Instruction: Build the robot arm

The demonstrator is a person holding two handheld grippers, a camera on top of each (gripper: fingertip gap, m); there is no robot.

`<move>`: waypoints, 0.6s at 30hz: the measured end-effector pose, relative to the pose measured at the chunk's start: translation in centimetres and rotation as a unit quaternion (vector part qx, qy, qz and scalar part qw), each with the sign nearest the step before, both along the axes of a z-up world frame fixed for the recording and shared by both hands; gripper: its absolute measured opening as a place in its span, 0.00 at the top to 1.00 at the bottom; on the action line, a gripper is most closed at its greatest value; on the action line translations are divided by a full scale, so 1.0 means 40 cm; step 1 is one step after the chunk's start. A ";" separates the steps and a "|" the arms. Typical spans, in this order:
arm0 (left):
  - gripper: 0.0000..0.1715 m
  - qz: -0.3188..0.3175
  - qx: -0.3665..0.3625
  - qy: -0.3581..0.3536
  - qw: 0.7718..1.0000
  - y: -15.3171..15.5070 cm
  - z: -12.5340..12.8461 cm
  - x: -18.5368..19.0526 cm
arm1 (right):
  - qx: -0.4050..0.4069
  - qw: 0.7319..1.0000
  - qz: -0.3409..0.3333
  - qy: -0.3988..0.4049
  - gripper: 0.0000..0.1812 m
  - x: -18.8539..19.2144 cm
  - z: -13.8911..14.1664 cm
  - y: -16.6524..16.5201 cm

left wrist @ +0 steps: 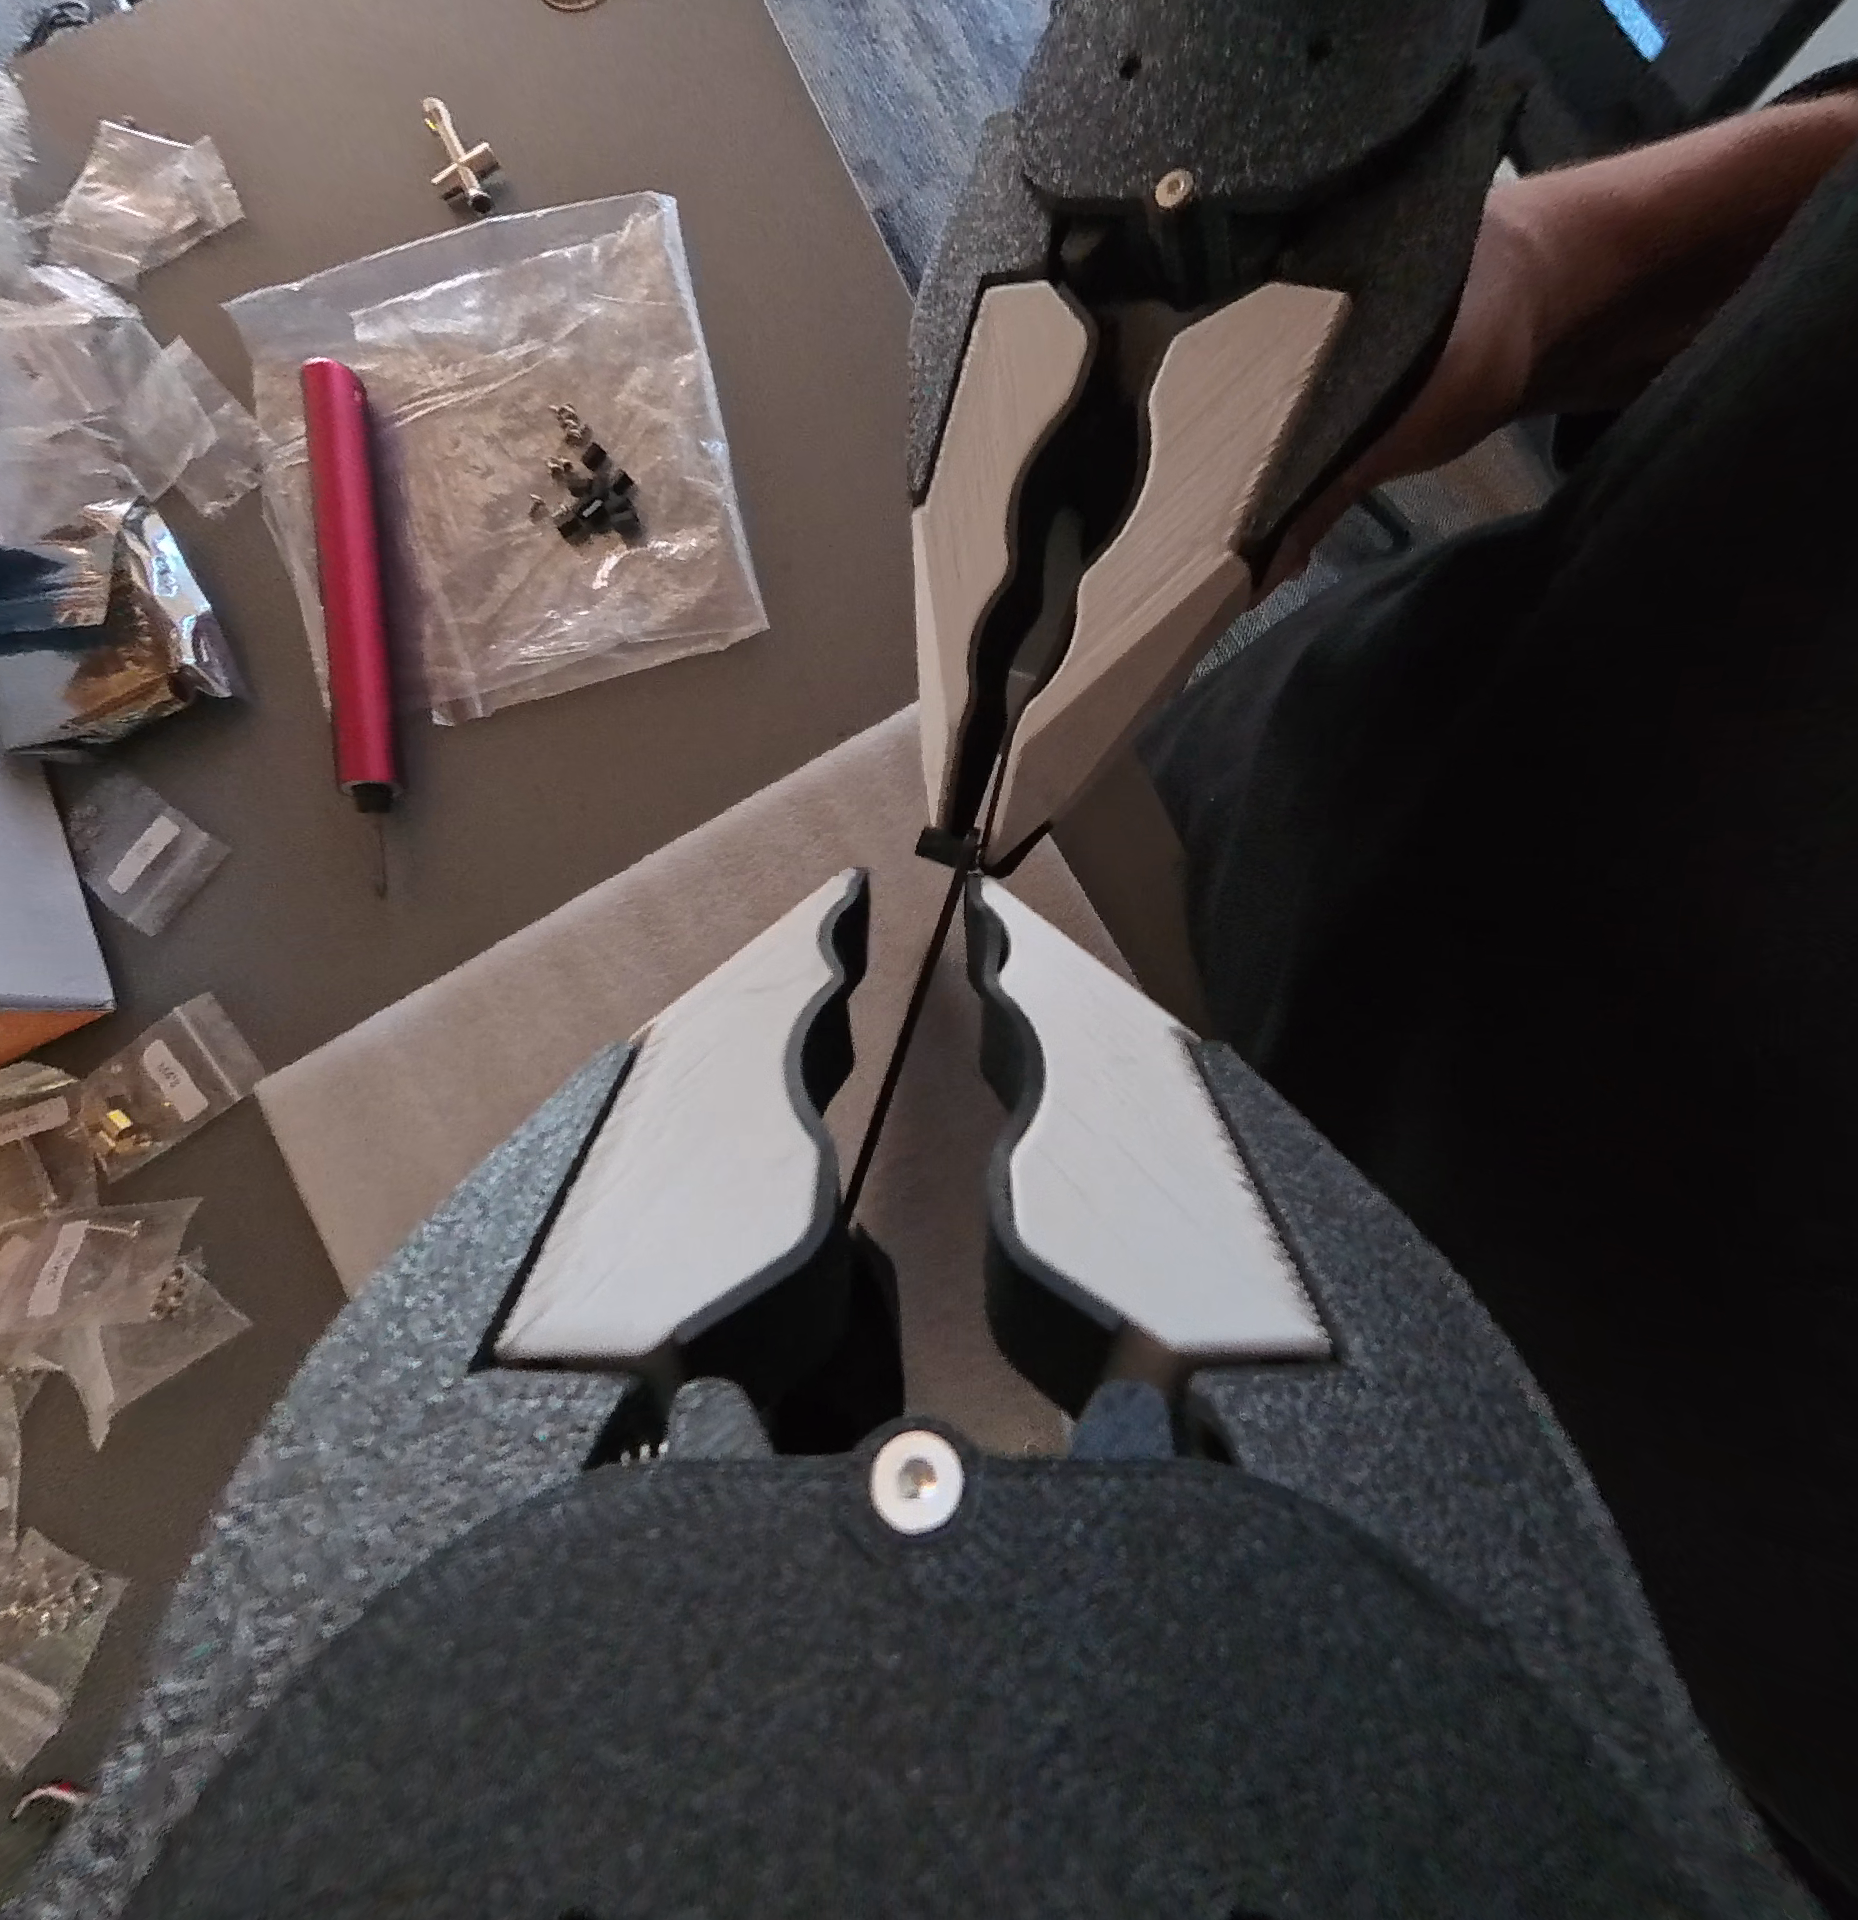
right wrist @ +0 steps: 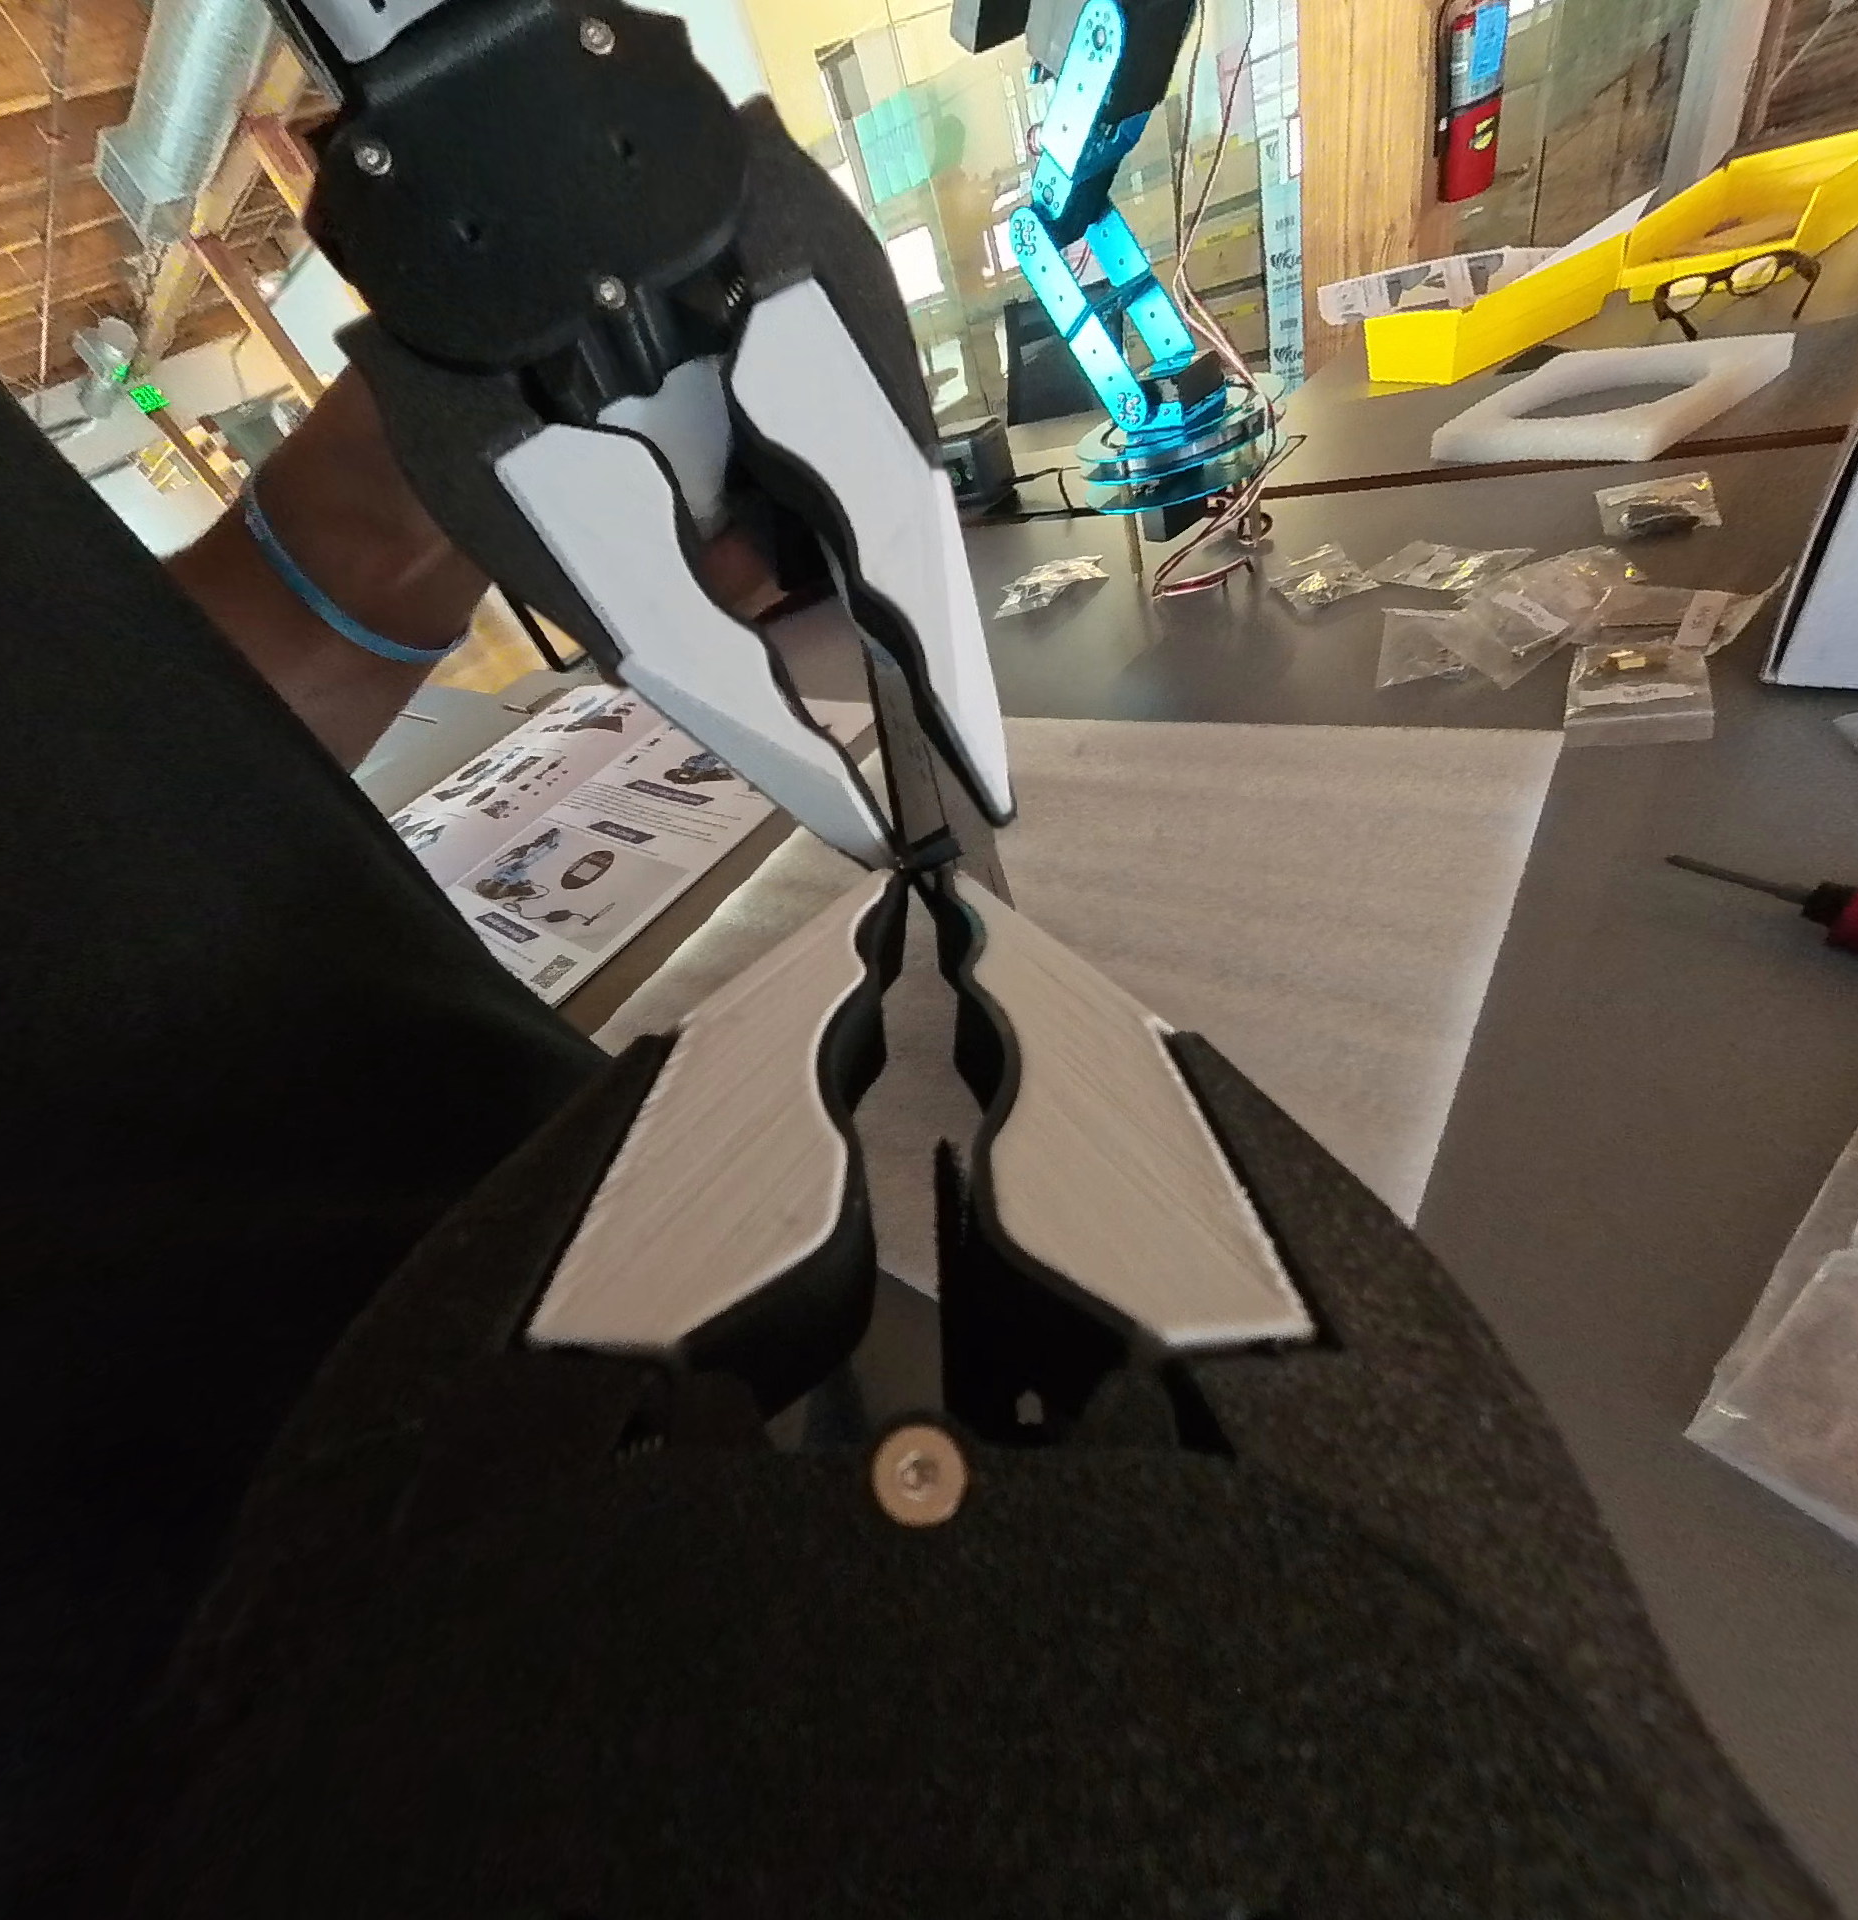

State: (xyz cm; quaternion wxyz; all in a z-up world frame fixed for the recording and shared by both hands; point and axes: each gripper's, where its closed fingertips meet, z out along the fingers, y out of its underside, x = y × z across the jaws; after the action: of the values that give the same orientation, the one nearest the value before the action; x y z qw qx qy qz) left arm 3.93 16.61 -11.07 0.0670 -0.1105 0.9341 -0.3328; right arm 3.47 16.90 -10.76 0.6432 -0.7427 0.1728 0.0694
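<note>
Left wrist view: cable tie between both tongs

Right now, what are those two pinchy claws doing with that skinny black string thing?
A person is holding a gripper in each hand, tip to tip above a pale foam sheet on the table. Between them runs a thin black zip tie. The right gripper is pinched shut on it, close to the tie's little square head. The left gripper has its fingers slightly apart, with the strap running back between them. Off to the side lie a red screwdriver, small bags of parts and a blue robot arm.
</note>
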 end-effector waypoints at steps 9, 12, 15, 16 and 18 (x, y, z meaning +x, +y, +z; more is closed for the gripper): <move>0.85 0.019 -0.019 -0.016 1.000 0.004 0.015 0.001 | 0.005 1.000 0.007 0.005 0.98 0.019 0.001 -0.002; 0.85 0.038 0.009 -0.103 0.994 0.008 0.027 0.020 | 0.000 1.000 0.008 0.001 0.98 0.024 0.001 -0.002; 0.85 0.110 -0.037 -0.140 0.983 0.011 0.065 0.023 | -0.008 1.000 0.005 -0.012 0.99 0.031 -0.001 -0.002; 0.80 0.147 -0.062 -0.141 0.977 0.015 0.077 0.026 | -0.009 1.000 0.005 -0.011 0.99 0.034 -0.001 -0.003; 0.69 0.207 -0.084 -0.122 0.967 0.029 0.072 0.027 | -0.010 1.000 0.015 -0.015 0.99 0.029 -0.001 -0.002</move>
State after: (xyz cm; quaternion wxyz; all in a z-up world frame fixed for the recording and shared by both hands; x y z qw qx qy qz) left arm 5.01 17.78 -8.18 0.2382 -0.2651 0.8443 -0.4002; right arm 4.65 16.84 -10.80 0.6369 -0.7527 0.1527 0.0666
